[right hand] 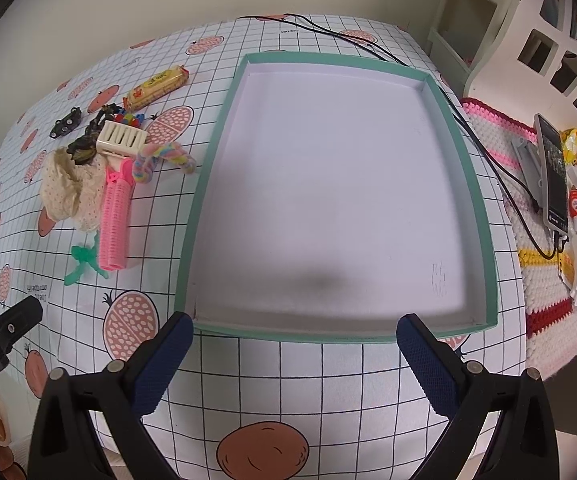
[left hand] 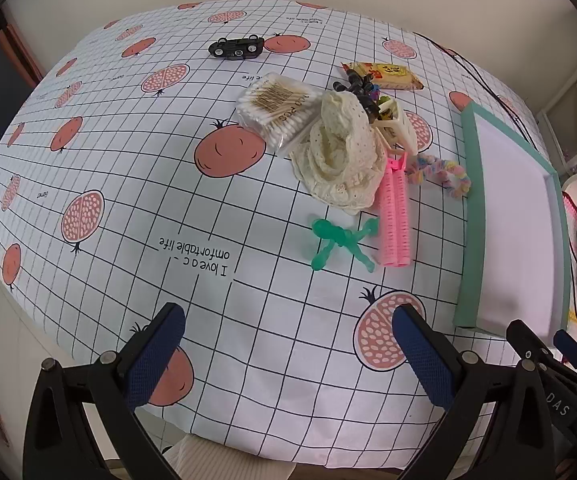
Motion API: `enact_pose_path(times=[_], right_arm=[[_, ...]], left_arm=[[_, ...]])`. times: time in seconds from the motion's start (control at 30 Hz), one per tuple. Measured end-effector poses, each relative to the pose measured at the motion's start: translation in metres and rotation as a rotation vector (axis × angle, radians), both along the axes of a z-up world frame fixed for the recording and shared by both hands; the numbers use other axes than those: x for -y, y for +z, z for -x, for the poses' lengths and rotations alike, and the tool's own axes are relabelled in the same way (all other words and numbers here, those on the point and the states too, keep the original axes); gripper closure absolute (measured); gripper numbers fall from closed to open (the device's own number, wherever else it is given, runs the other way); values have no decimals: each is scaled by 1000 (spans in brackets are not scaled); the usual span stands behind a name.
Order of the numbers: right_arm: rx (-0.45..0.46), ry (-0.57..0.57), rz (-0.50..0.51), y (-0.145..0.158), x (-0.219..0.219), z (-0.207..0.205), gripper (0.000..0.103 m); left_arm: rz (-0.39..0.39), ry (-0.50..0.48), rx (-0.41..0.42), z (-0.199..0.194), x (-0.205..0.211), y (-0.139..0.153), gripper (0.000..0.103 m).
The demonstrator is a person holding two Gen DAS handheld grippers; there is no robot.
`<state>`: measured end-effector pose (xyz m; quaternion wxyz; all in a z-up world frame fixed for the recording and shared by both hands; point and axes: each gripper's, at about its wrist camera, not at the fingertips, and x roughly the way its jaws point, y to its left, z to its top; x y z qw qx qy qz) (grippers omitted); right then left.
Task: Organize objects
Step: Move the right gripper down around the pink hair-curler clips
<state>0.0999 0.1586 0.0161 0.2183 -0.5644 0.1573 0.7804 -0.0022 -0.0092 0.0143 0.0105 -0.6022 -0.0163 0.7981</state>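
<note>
A shallow teal-rimmed tray [right hand: 484, 208] [left hand: 472, 132] with a white floor holds nothing. Left of it lies a heap: pink hair roller [left hand: 396, 216] [right hand: 114, 216], cream lace cloth [left hand: 340, 160] [right hand: 68, 192], green plastic figure [left hand: 342, 242] [right hand: 82, 262], pastel twisted band [left hand: 440, 172] [right hand: 164, 158], cotton swab box [left hand: 278, 108], white comb-like holder [right hand: 122, 136] [left hand: 398, 126], yellow snack pack [left hand: 384, 74] [right hand: 156, 86]. A black toy car [left hand: 236, 48] [right hand: 65, 122] lies apart. My left gripper [left hand: 288, 354] is open near the table's front edge. My right gripper [right hand: 294, 362] is open just before the tray.
Fruit-print grid cloth [left hand: 128, 240] covers the table. A black cable [right hand: 488, 160] runs past the tray's far and right sides. To the right a crochet mat [right hand: 528, 240] carries a phone [right hand: 554, 176] and small clutter. White shelving [right hand: 548, 40] stands beyond.
</note>
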Motion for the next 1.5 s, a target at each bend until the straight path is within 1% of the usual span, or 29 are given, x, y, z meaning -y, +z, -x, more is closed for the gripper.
enact_pose_path(times=[0.4,0.5,0.57,0.63,0.73,0.9,1.03,1.17,1.3,1.4,1.5], right_arm=[[-1,-5,-11,1,2,4,0],[-15,1,6,1,4,7,0],[-31,10,26,1,6,11,0],[-49,30,45,0,12,17,0],[-67,58,39,0,23,28,0],[-99,97,52,0,39,51,0],[-127,130,61,2,50,66,0],[-149,164,49,5,57,78,0],[-132,196,45,3,62,93,0],[-100,210,60,-2,60,106,0],[-87,205,84,-4,58,118,1]], left_arm=[[-26,21,-10,0,5,-2,0],[-49,30,-17,3,8,-1,0],[-87,34,-52,5,11,4,0],[-107,30,-91,7,13,9,0],[-124,40,-129,12,17,14,0],[-181,66,-129,22,30,8,0],[-180,100,-149,30,41,5,0],[-207,136,-127,40,51,-3,0],[-198,170,-116,50,58,-5,0],[-157,190,-106,57,59,0,0],[-132,226,-68,63,57,0,0]])
